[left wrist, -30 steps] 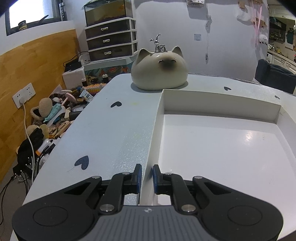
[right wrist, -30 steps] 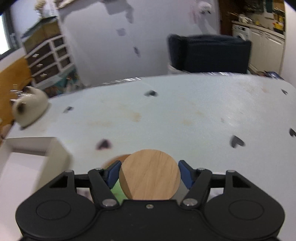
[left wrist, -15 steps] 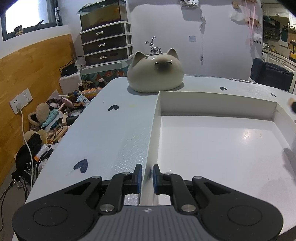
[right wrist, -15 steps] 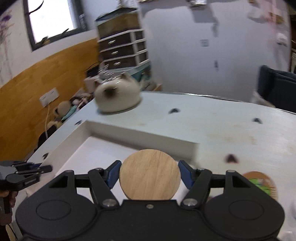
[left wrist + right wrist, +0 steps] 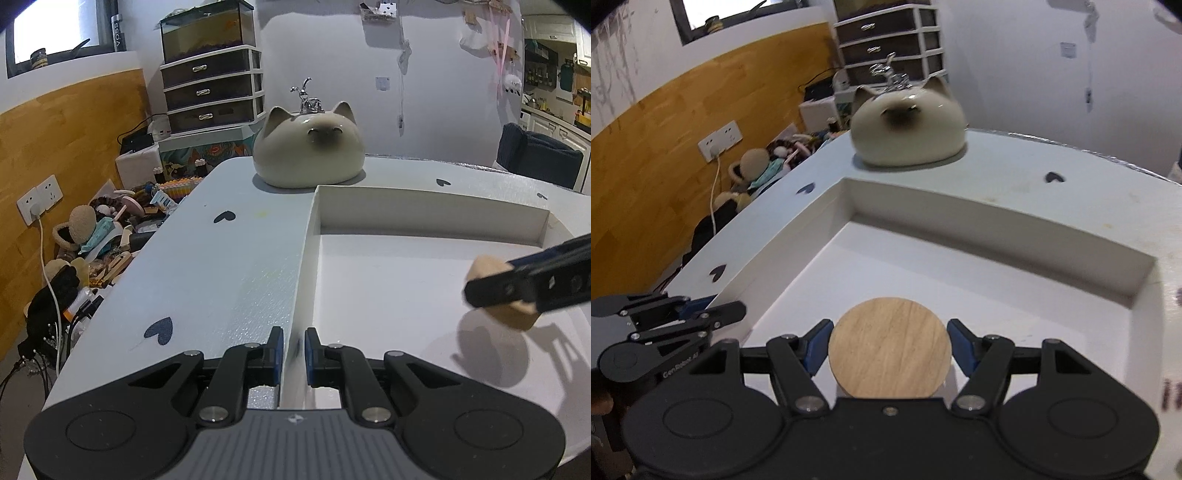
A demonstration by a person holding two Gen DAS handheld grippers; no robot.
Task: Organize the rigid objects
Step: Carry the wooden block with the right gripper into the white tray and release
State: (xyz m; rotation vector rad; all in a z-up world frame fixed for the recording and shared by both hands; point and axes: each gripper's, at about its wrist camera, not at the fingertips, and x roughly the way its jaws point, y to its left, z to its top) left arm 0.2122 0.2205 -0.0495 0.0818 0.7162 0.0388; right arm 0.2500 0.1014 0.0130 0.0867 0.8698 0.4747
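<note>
My right gripper (image 5: 889,350) is shut on a round wooden disc (image 5: 889,349) and holds it a little above the floor of a white tray (image 5: 1015,273). In the left wrist view the disc (image 5: 498,291) and the right gripper's fingers (image 5: 524,284) hang over the tray's right side, with a shadow below. My left gripper (image 5: 293,354) is shut on the tray's left wall (image 5: 303,280) near its front corner. It also shows in the right wrist view (image 5: 713,312) at the tray's left edge.
A cream cat-shaped ceramic pot (image 5: 308,147) stands on the pale table (image 5: 221,266) just behind the tray. Left of the table lie toys, cables and clutter (image 5: 96,236). A drawer unit (image 5: 212,92) stands at the back wall. A dark chair (image 5: 535,158) is at the far right.
My right gripper has swung left with the disc, from over the bare table to over the tray, and lowered. My left gripper has stayed clamped on the tray's wall.
</note>
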